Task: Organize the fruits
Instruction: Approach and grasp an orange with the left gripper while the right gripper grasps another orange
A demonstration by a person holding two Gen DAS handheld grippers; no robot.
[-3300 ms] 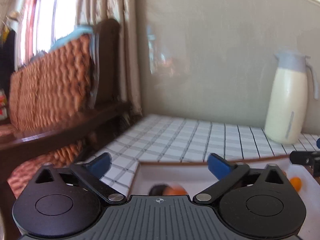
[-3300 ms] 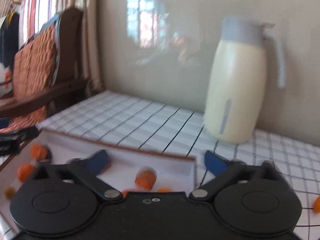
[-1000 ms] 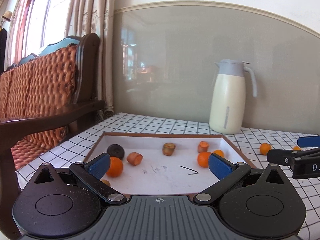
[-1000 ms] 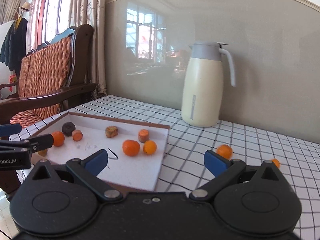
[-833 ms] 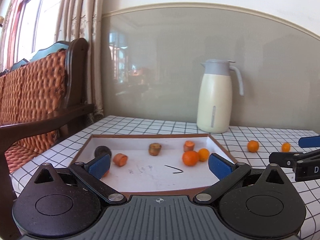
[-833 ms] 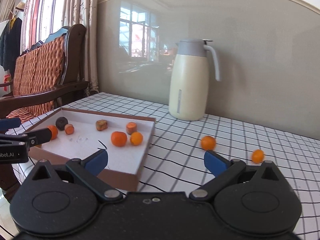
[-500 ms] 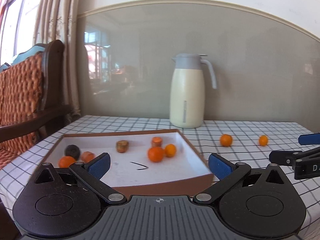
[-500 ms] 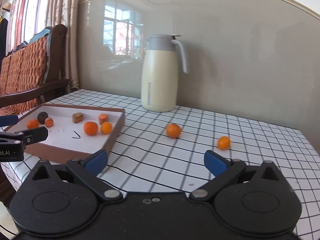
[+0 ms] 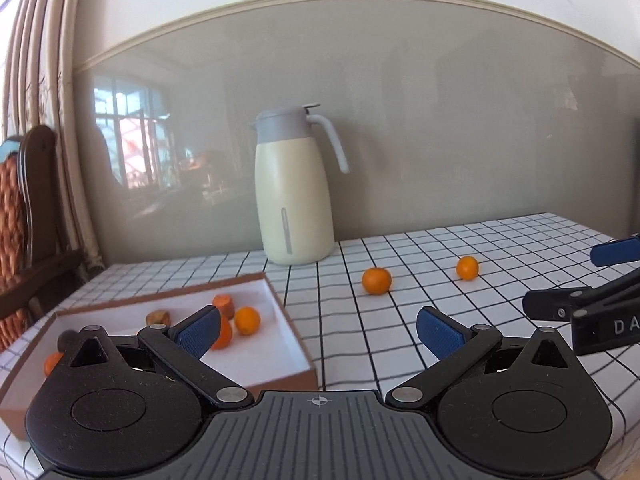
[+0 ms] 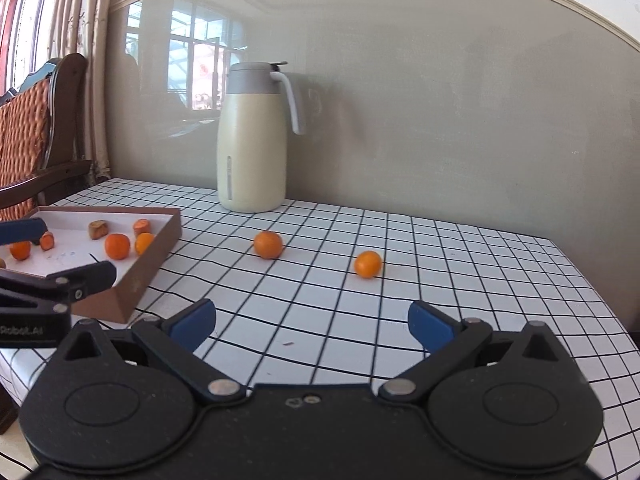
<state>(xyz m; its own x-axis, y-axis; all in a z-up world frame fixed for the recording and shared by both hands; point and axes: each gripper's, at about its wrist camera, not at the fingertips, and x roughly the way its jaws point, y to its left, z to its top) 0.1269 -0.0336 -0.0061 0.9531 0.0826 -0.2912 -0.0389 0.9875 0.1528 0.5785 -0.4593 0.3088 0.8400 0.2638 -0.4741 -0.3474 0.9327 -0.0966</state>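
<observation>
Right hand-held gripper [image 10: 311, 324], spread and empty like the left hand-held gripper [image 9: 318, 328], should straddle the nearer orange [image 10: 268, 244] mid-desk, beside the tray [image 10: 160, 236] at the desk's left edge, closing gently lest it roll.

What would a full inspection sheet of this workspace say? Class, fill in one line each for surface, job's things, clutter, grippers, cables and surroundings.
Surface: table with checked cloth, flat.
Job's things: brown tray at the left holds several orange fruits and cut pieces; larger orange and smaller orange lie loose on the cloth, apart from each other and outside the tray.
Clutter: cream jug with grey lid upright by the wall.
Grippers: left gripper open, empty, beside the tray; right gripper open, empty, facing the loose oranges.
Cables: nothing seen.
Surroundings: grey wall panel, curtain, wooden chair with orange cushion at the left.
</observation>
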